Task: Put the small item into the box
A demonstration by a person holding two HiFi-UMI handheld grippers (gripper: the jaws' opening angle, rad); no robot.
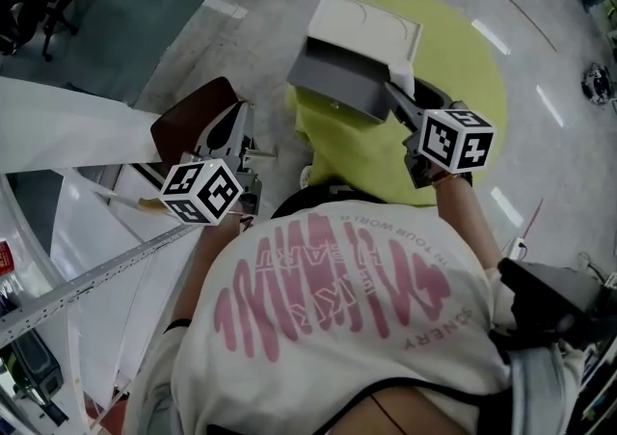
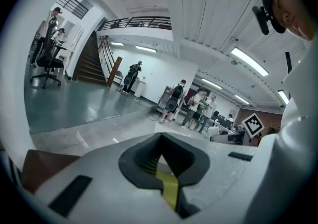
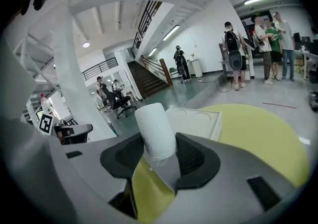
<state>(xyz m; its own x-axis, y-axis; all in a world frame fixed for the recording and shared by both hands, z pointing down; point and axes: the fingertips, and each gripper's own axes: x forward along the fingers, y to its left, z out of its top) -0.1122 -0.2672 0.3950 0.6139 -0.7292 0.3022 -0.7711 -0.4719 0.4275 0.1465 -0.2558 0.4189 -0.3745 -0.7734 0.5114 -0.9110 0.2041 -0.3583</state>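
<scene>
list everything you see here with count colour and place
box: 1, grey with open white lid, on the round surface
round surface: 1, yellow-green, under the box
white cylinder: 1, white, held short of the box
brown panel: 1, brown, left of the box
bystanders: several, far across the hall
shirt: 1, white with pink print, on the person
left gripper: 1, grey, jaws together, empty
right gripper: 1, grey, shut on the white cylinder

light: bright, ceiling strips (image 2: 248, 61) | glare: floor (image 1: 564, 158) | edges: fisheye-warped, dark
</scene>
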